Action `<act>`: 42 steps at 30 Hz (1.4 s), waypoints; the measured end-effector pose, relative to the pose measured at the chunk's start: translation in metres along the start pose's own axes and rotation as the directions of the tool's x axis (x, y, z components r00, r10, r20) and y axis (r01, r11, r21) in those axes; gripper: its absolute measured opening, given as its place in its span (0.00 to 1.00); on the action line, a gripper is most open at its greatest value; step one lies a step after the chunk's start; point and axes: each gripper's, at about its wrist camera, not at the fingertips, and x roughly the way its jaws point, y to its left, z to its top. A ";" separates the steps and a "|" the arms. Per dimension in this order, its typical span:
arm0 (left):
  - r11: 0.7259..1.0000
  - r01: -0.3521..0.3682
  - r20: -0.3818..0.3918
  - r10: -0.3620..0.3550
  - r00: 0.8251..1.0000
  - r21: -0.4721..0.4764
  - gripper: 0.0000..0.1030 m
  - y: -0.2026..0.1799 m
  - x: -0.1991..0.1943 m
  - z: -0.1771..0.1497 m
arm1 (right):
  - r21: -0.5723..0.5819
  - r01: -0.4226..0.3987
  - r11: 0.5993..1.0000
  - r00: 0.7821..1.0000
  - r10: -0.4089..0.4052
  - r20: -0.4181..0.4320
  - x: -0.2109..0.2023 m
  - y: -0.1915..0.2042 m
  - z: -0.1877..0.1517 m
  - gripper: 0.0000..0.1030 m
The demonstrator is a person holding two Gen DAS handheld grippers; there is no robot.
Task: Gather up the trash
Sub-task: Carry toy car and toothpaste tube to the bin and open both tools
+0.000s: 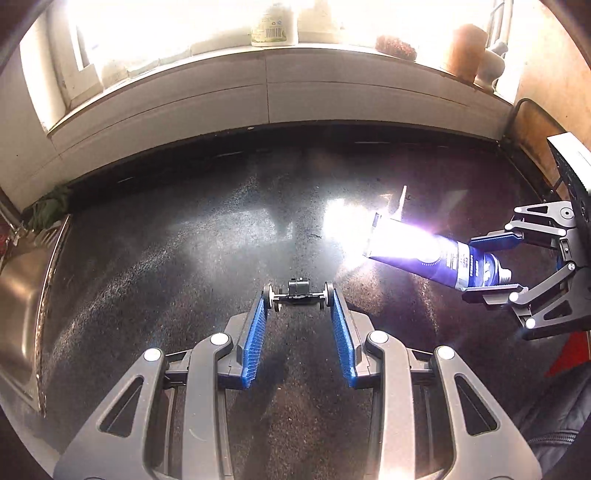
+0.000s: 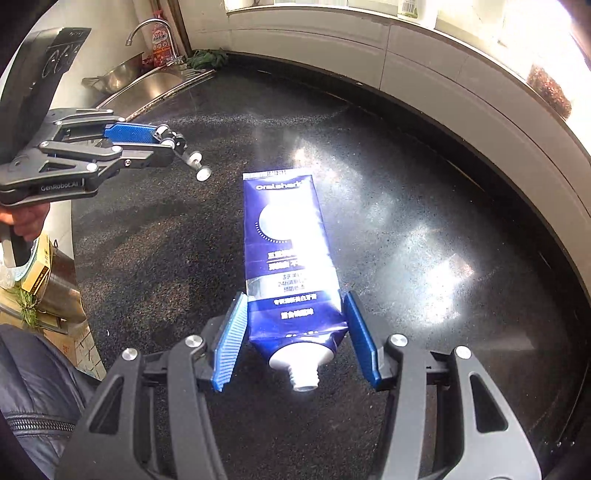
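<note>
Dark speckled stone formed the worktop (image 1: pixel 184 258), which ran from a steel sink (image 1: pixel 22 288) at its left end to a pale tiled wall along the back edge, under a sunlit window sill. By the back left corner lay a crumpled green cloth (image 1: pixel 50 206), and in the right wrist view a red-labelled bottle (image 2: pixel 161 44) stood behind the tap (image 2: pixel 147 27).

Near the front edge, left of centre, the left gripper (image 1: pixel 298 295) held a small black axle piece with pale wheels (image 1: pixel 297 290) between its tips, jaws clamped on it; in the right wrist view the piece (image 2: pixel 184 149) stuck out past the gripper (image 2: pixel 166 142).

Toward the right end lay a blue uncapped toothpaste tube (image 2: pixel 288 258), flat on the worktop, crimped end toward the back edge and threaded nozzle toward the front. The right gripper (image 2: pixel 295 314) straddled its nozzle end, jaws apart with one blue pad on either side, just beside the tube; whether they touched it could not be told. Glare washed out the tube's (image 1: pixel 443 258) middle in the left wrist view, where the right gripper (image 1: pixel 487 266) entered from the right edge.
</note>
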 end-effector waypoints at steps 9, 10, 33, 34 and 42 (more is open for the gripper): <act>0.995 -0.067 0.034 0.069 0.997 -0.071 0.33 0.002 -0.039 -0.013 | -0.048 -0.036 0.998 0.999 0.038 0.040 -0.023 0.022 0.013 0.52; 0.994 -0.079 0.038 0.082 0.996 -0.081 0.33 0.004 -0.043 -0.014 | -0.060 -0.045 0.997 0.998 0.048 0.047 -0.025 0.027 0.018 0.52; 0.665 -0.450 -0.173 0.441 0.881 -0.596 0.33 0.117 -0.206 -0.242 | -0.549 -0.439 0.711 0.883 0.455 -0.116 -0.001 0.334 0.097 0.52; 0.645 -0.457 -0.188 0.443 0.877 -0.612 0.33 0.122 -0.209 -0.256 | -0.564 -0.447 0.695 0.879 0.459 -0.131 0.003 0.350 0.096 0.52; 0.565 -0.451 -0.242 0.407 0.881 -0.691 0.33 0.160 -0.198 -0.344 | -0.554 -0.482 0.679 0.874 0.420 -0.245 0.054 0.440 0.083 0.52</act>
